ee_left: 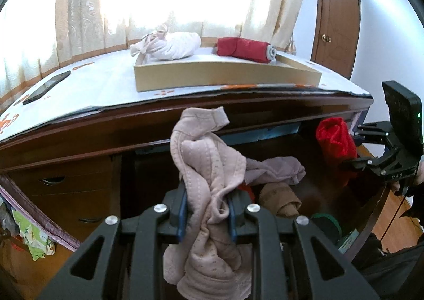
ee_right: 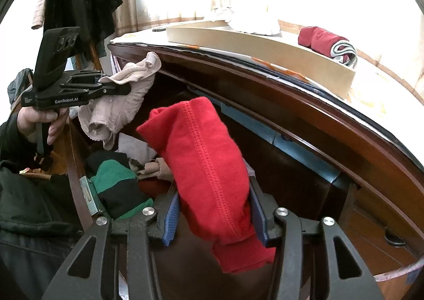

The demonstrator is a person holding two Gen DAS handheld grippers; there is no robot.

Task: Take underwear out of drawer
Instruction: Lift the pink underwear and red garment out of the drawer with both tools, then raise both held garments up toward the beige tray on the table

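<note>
Pink underwear hangs lengthwise upright, pinched in left tool.

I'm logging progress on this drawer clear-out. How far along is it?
Done: a pale bundle and a dark red roll already sit in the cardboard tray on top.
In hand: the left claw grips a pink garment; the right claw grips a red one, both lifted.
Left: green-and-black and tan pieces remain in the drawer.
</note>
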